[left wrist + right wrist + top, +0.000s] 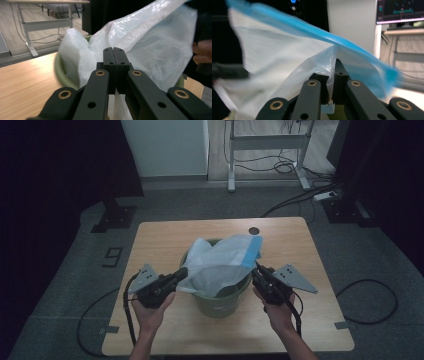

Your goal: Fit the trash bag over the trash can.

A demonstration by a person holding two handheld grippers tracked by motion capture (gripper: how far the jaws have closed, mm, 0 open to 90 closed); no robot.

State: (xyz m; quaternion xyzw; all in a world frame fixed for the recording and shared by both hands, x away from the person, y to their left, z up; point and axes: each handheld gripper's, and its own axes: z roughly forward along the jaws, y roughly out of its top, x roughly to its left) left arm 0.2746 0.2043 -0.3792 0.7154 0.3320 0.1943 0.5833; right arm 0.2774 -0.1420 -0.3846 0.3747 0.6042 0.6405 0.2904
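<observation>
Standing on grey carpet in a dim room: a light wooden table, with a round dark hole near its far edge. Lying on the floor left of the table, a marker reading "9". Running across the carpet beyond and beside the table, black cables. Showing farther back, a white desk frame and a pale wall panel. Glowing at the upper right of the right gripper view, a screen, its writing too small to read.

Sitting on the middle of the table, a green bin, with a pale label on its front too blurred to read. Draping over and rising out of the bin, a thin white plastic bag with a blue band along one edge, stretching between both grippers.

Pinching the bag's left edge at the bin's rim, the left gripper, jaws pressed together on the film. Clamping the bag's right side beneath the blue band, the right gripper, jaws nearly closed with plastic bunched between them.
</observation>
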